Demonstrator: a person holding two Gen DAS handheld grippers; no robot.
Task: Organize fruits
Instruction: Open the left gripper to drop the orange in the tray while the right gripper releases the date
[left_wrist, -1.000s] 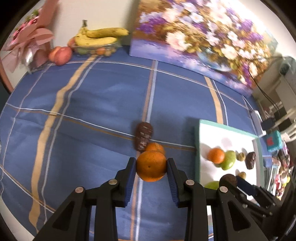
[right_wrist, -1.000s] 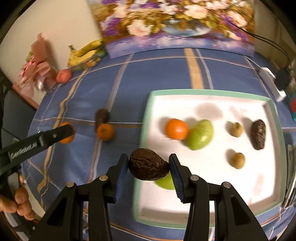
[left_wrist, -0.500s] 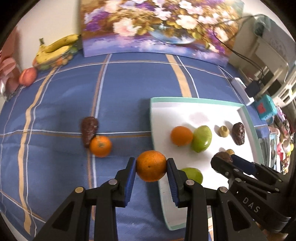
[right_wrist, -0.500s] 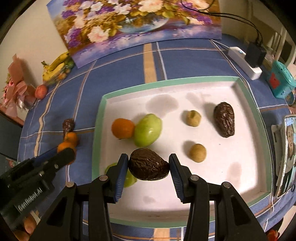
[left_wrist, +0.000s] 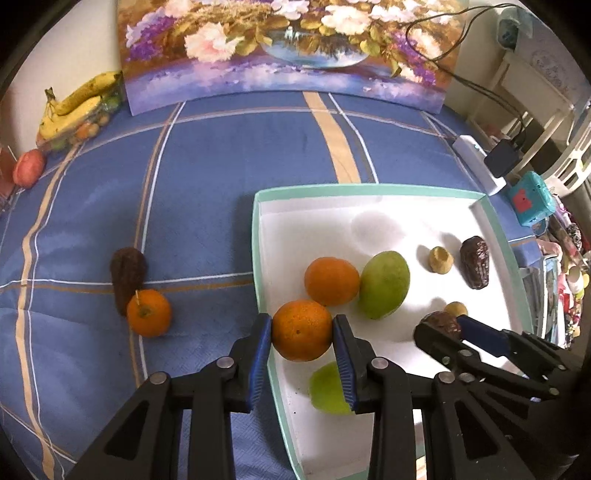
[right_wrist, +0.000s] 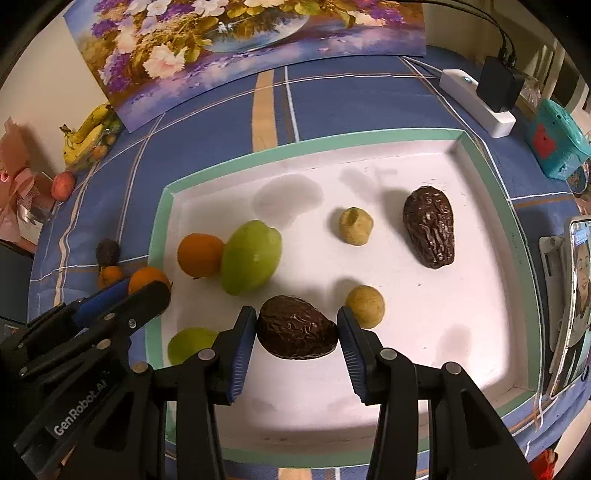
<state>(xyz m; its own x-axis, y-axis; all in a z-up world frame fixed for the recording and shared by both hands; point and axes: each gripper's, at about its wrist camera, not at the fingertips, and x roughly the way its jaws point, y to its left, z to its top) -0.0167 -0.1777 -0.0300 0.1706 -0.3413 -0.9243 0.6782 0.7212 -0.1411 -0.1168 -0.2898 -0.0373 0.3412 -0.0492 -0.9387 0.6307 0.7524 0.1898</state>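
Observation:
My left gripper (left_wrist: 302, 330) is shut on an orange (left_wrist: 302, 329), held over the left edge of the white tray (left_wrist: 280, 218). My right gripper (right_wrist: 297, 328) is shut on a wrinkled dark avocado (right_wrist: 297, 326) above the tray's (right_wrist: 424, 332) front middle. Lying in the tray are another orange (right_wrist: 200, 254), a green mango (right_wrist: 251, 256), two small tan fruits (right_wrist: 356, 225) (right_wrist: 365, 306), a second dark avocado (right_wrist: 430, 230) and a green fruit (right_wrist: 190, 343) near the front left. Outside the tray, on the blue cloth, an orange (left_wrist: 149, 313) touches a dark avocado (left_wrist: 127, 275).
Bananas (left_wrist: 79, 101) over a bowl of small fruit and a red apple (left_wrist: 28, 171) sit at the far left. A flower painting (left_wrist: 288, 48) leans on the back wall. A power strip with a plug (right_wrist: 480, 101), a teal box (right_wrist: 556, 142) and a phone (right_wrist: 578, 302) line the right side.
Both grippers have travelled rightward over the tray with their fruit still gripped. The left one went from above the cloth to the tray's left edge. The right one came in over the tray's middle.

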